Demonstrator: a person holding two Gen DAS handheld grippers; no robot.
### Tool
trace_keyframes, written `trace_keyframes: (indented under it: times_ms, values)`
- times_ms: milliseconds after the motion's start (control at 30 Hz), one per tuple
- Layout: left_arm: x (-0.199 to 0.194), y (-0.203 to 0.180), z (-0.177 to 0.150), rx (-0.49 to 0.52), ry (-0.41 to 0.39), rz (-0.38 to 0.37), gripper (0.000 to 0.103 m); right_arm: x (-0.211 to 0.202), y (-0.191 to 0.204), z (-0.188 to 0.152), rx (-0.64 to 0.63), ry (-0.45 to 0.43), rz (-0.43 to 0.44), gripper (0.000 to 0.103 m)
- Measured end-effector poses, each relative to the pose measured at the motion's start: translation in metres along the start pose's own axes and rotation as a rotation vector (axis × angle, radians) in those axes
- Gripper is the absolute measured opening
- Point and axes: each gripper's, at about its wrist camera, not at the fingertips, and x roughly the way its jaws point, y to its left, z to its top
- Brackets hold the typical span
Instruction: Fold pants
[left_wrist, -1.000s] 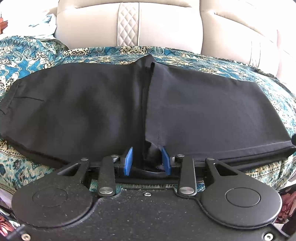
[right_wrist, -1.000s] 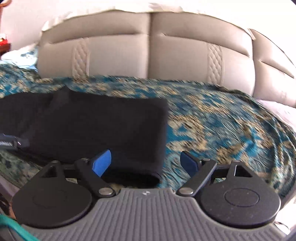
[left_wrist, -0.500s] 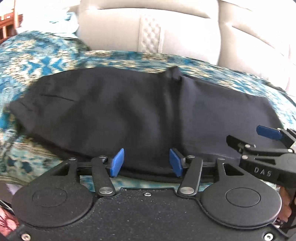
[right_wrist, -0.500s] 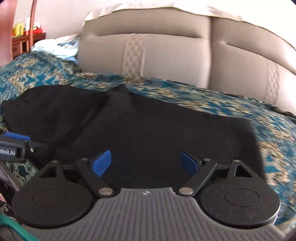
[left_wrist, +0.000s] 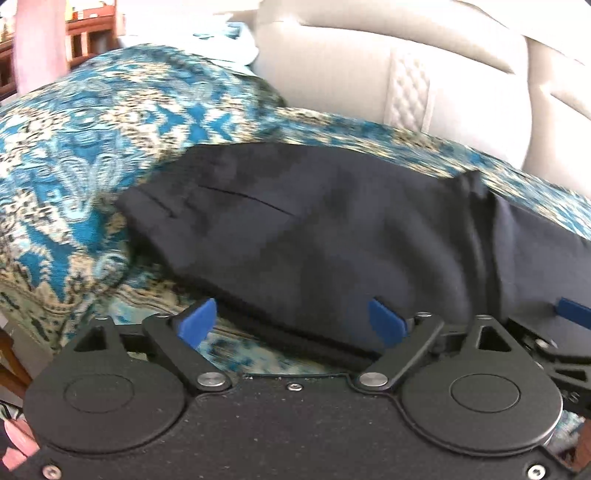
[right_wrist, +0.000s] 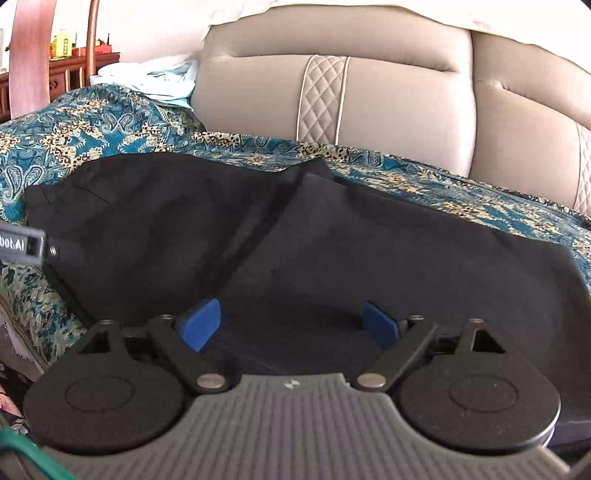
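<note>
free: bedspread (left_wrist: 92, 155) left of pants (left_wrist: 314, 236) | blocked: headboard (right_wrist: 388, 103) close behind pants

The pants (right_wrist: 295, 236) lie across the bedspread (right_wrist: 92, 129), headboard (right_wrist: 369, 92) behind, both grippers at their near edge.

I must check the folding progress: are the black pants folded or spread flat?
Folded once. The black pants lie on the bedspread with one layer lapped over another at the middle.
</note>
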Motion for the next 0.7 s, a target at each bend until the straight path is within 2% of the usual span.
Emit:
trace_keyframes:
  times_ms: [133,200,300,400,467,567,700]
  values:
    - [0.011,0.022,0.002,-0.073,-0.005,0.028,0.092,0.004,0.005,-0.004,-0.032,-0.007,0.012,0.103]
    - [0.018,0.035,0.002,-0.129,-0.038,0.047,0.102,0.006,0.008,-0.006,-0.049,-0.001,0.026,0.103]
    - [0.031,0.050,0.001,-0.174,-0.068,0.094,0.102,0.006,0.015,-0.009,-0.084,-0.011,0.016,0.103]
    - [0.048,0.065,0.006,-0.205,-0.018,0.031,0.102,0.006,0.018,-0.009,-0.087,-0.012,0.013,0.103]
    - [0.049,0.073,0.008,-0.231,-0.052,-0.008,0.102,0.006,0.018,-0.009,-0.087,-0.014,0.017,0.103]
    - [0.054,0.084,0.016,-0.279,-0.045,-0.046,0.102,0.006,0.018,-0.010,-0.088,-0.019,0.016,0.103]
    - [0.061,0.101,0.022,-0.375,-0.071,-0.095,0.090,0.006,0.018,-0.010,-0.087,-0.019,0.016,0.103]
